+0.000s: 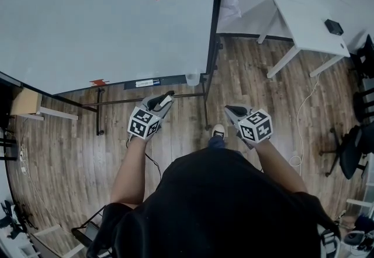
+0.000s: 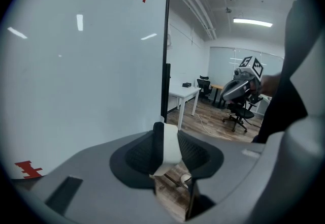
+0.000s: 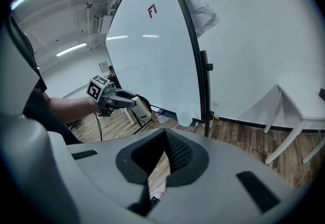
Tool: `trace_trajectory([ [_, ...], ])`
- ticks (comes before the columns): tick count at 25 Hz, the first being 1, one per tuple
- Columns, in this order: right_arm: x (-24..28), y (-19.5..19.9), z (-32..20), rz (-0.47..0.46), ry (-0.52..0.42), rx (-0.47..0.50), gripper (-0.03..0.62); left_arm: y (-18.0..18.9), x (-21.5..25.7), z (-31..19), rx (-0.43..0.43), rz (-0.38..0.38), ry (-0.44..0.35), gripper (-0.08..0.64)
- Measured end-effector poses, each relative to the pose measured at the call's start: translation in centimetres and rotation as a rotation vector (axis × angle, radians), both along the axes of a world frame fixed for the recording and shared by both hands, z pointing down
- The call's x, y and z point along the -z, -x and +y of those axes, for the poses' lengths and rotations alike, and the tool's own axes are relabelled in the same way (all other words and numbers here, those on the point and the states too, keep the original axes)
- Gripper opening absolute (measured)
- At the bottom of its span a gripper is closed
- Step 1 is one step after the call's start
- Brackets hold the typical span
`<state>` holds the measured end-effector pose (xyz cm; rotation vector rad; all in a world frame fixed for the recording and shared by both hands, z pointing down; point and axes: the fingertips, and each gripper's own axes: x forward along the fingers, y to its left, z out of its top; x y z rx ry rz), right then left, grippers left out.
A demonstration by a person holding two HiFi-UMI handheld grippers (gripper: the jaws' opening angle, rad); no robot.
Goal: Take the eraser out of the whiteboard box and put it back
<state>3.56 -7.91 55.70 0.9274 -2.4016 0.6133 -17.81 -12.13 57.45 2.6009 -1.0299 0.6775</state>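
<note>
A: Both raised before the whiteboard (image 1: 105, 23). Eraser?
B: Left claw (image 1: 164, 100) clamps the eraser (image 2: 171, 147): slim white slab, dark strip along one side, upright. Right claw (image 3: 165, 139) closed, empty.

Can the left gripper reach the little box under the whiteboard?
Probably yes. The left gripper, holding the eraser, is close to the box at the whiteboard's bottom edge, with only open air between.
</note>
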Motion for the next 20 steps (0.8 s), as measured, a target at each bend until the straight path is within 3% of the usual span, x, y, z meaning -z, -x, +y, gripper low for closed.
trace_trajectory([
  [20, -0.1, -1.2, -1.9, 0.011, 0.007, -0.003, -0.006, -2.4, 2.7, -4.5, -0.004, 0.046, -0.034, 0.150],
])
